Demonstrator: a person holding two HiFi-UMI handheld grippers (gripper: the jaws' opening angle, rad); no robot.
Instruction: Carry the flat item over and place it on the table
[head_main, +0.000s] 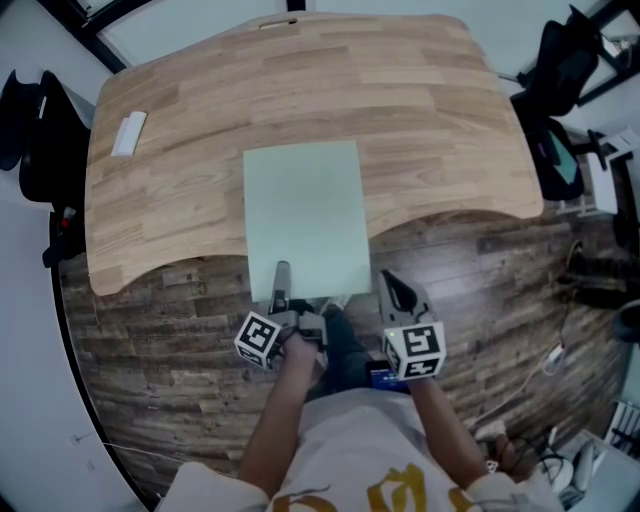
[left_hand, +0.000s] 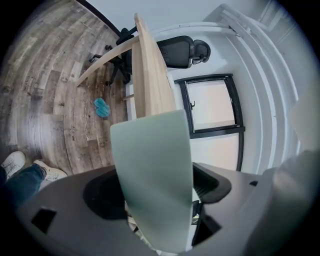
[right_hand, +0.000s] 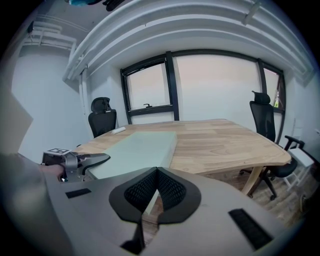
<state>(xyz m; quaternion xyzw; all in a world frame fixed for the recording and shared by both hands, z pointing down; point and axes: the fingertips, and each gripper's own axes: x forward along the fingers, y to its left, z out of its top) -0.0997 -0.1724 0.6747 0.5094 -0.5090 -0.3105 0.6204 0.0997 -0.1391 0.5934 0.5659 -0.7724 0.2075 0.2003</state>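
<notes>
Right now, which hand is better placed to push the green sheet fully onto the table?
Probably left. The left tongs straddle the green sheet's near edge, jaws apart. The right tongs are shut and empty, beside the sheet's right corner, short of the table.

Dark wood-plank floor (head_main: 470, 300) all around, one black mesh office chair (head_main: 565, 60) off to the right, and another black high-back office chair (right_hand: 101, 117) by the black-framed window (right_hand: 150, 92). There's a small white rectangular block (head_main: 129, 133) at far left. Also a small blue thing (left_hand: 101, 107) lying on the floor, no idea what it is.
</notes>
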